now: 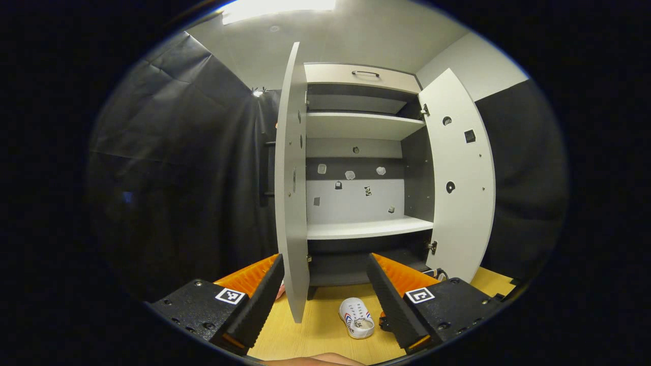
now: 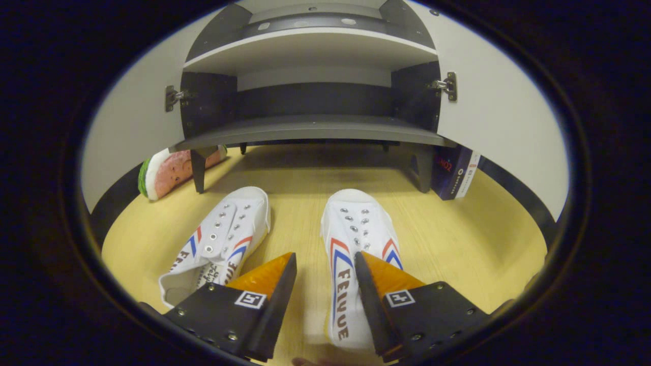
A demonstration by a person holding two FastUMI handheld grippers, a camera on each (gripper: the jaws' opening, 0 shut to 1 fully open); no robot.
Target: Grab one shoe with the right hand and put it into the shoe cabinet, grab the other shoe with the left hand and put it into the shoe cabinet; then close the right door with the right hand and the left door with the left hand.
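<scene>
Shoes: two white shoes on the floor [image 2: 447, 239] before the cabinet; left shoe [image 2: 218, 244] lies tilted; right shoe [image 2: 356, 239] points at the cabinet
Cabinet: one shoe cabinet [image 1: 363, 226], shelves bare; two doors, left door [image 1: 291, 193] and right door [image 1: 460, 178], both swung wide
Right gripper [image 2: 325, 269]: jaws spread; the right shoe's side lies between the fingers; whether they touch it, I cannot tell
Left gripper [image 1: 325, 279]: jaws apart, held high, gripping nothing
Around: one watermelon-slice cushion [image 2: 168, 173] by the cabinet's left leg; one dark box [image 2: 452, 170] by its right leg
</scene>
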